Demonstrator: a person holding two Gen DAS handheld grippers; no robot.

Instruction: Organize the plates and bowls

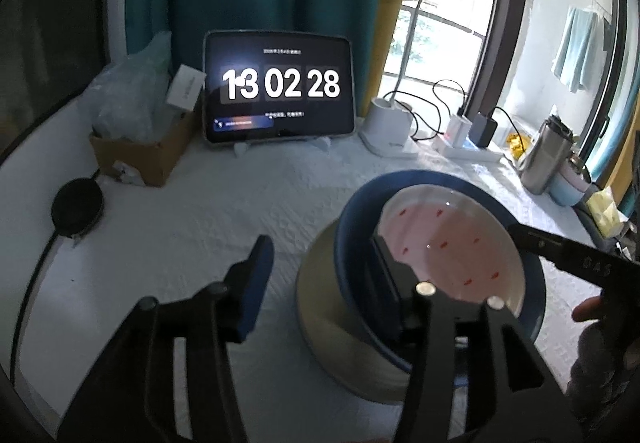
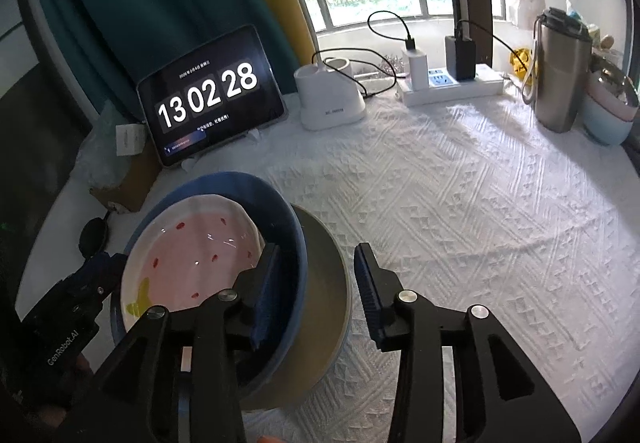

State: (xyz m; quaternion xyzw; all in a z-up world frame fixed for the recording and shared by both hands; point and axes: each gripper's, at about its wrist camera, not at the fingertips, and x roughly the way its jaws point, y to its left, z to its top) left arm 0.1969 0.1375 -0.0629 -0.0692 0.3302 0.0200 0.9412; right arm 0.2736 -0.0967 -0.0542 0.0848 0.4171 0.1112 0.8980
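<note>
Three dishes are nested on the white cloth. A beige bowl (image 1: 320, 323) (image 2: 326, 267) is at the bottom and holds a blue bowl (image 1: 360, 211) (image 2: 240, 183). In the blue bowl rests a white plate (image 1: 452, 243) (image 2: 192, 263) with a pink middle and red marks. My left gripper (image 1: 320, 283) is open and straddles the stack's left rims: one finger is inside the blue bowl, the other outside the beige bowl with a gap. My right gripper (image 2: 316, 279) is open and straddles the right rims the same way, without its pads pressing.
A tablet clock (image 1: 280, 87) stands at the back, with a cardboard box (image 1: 140, 159) and a black round object (image 1: 78, 211) to its left. A lamp base (image 2: 332, 99), power strip (image 2: 452, 83), steel tumbler (image 2: 560, 75) and pastel cups (image 2: 608, 115) line the back right.
</note>
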